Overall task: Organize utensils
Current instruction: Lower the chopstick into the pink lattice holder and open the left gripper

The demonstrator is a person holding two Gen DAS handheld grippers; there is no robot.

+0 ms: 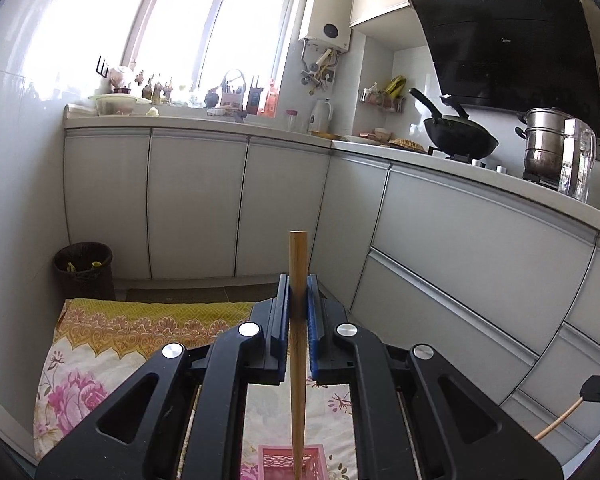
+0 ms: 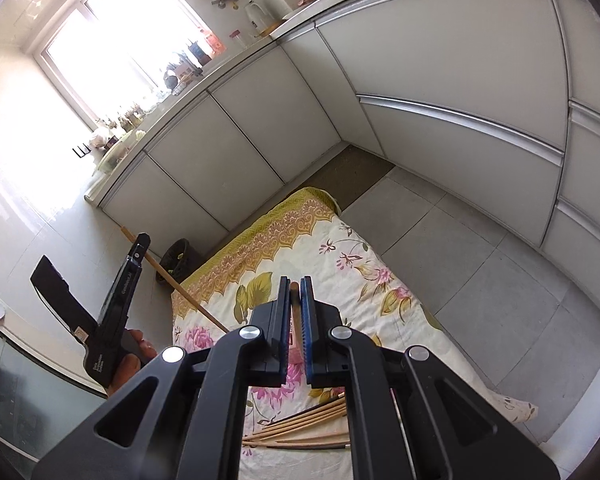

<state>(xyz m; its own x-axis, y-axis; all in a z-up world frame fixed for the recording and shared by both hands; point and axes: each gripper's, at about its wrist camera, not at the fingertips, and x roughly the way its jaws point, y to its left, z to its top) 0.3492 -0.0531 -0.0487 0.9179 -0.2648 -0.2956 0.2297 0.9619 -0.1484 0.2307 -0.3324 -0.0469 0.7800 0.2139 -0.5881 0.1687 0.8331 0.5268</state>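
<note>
The left gripper (image 1: 299, 300) is closed on a bamboo chopstick (image 1: 298, 320), which is pinched between the blue pads (image 1: 313, 312). In the left wrist view the long axis of this chopstick runs from 6 o'clock to 12 o'clock: the thick blunt end points up to 12 o'clock, above the pads, and the thin part goes down to 6 o'clock, over a pink basket (image 1: 292, 462) at the bottom edge. The basket stands on a floral cloth (image 1: 112, 344) that lies on the floor. In the right wrist view the same chopstick is seen at 9 o'clock, tilted, with its thick end toward 10 o'clock and its thin end toward 4 o'clock, over the cloth. The right gripper (image 2: 296, 300) also holds a second chopstick (image 2: 295, 308); its jaws are nearly together around it, and the brown blunt end shows at the fingertips, pointing to 12 o'clock. The rest of its length is mostly hidden by the gripper. At 6 o'clock in the right wrist view a loose pile of chopsticks (image 2: 308, 424) lies on the cloth, with long axes about from 8 o'clock to 2 o'clock. A dark waste bin (image 1: 83, 270) stands at the cabinets (image 1: 196, 208).
</note>
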